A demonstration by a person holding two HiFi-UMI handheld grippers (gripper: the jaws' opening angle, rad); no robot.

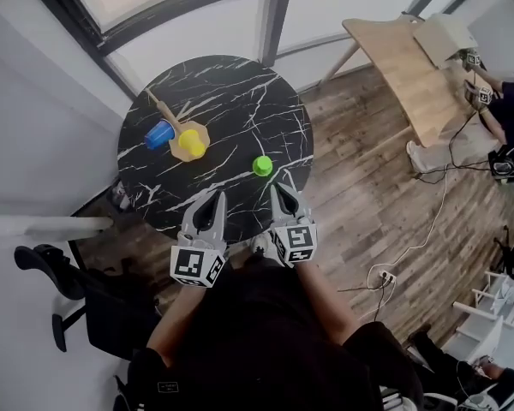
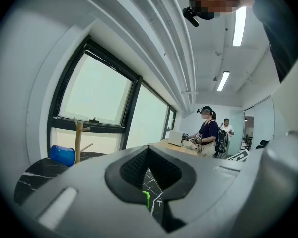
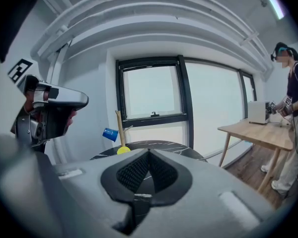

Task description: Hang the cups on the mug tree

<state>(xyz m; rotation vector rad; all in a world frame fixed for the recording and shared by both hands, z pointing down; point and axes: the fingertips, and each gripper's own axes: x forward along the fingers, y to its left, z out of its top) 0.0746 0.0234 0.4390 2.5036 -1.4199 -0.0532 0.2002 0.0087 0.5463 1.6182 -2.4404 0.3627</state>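
Note:
A wooden mug tree [image 1: 176, 122] stands at the left of the round black marble table [image 1: 240, 101]. On its pegs hang a blue cup [image 1: 160, 134] and a yellow cup [image 1: 191, 143]. A green cup [image 1: 263, 166] sits on the table near the front right edge. My left gripper [image 1: 214, 200] and right gripper [image 1: 279, 181] are both shut and empty, held side by side at the table's near edge. In the left gripper view the blue cup [image 2: 62, 155] and tree [image 2: 78, 142] show at left, and a sliver of the green cup [image 2: 146, 199] shows behind the jaws. The right gripper view shows the blue cup [image 3: 109, 134], yellow cup [image 3: 123, 150] and tree [image 3: 120, 129].
A wooden desk [image 1: 411, 62] stands at the right with people working by it. A black office chair [image 1: 64, 281] is at the lower left. Cables and a power strip [image 1: 384, 276] lie on the wood floor. Large windows run behind the table.

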